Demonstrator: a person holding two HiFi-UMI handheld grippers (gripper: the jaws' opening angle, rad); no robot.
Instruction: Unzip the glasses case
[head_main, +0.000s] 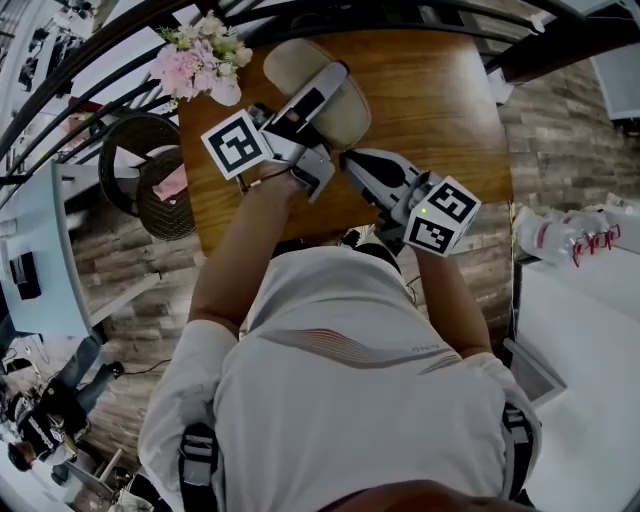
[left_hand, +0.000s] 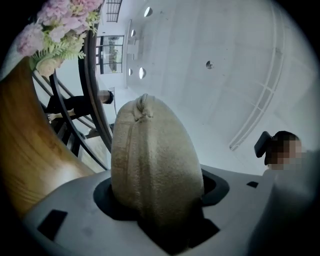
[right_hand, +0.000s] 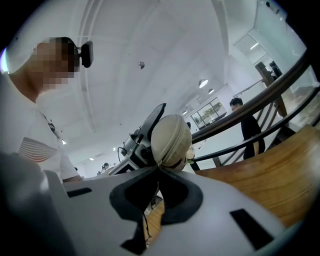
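Note:
The beige fabric glasses case (head_main: 352, 112) is held up over the wooden table (head_main: 440, 90). My left gripper (head_main: 325, 90) is shut on it, jaws wide around its body. In the left gripper view the case (left_hand: 152, 160) fills the space between the jaws, its zipper seam running up to a knot at the top. My right gripper (head_main: 352, 160) comes in from the right. Its tips (right_hand: 159, 167) are shut at the near end of the case (right_hand: 171, 135), right where the zipper ends. They pinch the zipper pull, which is hidden between them. A thin cord hangs below.
A bunch of pink flowers (head_main: 200, 55) stands at the table's far left corner. A dark wicker chair (head_main: 150, 180) sits left of the table. Curved black railings (right_hand: 260, 125) run behind the table. People stand in the background.

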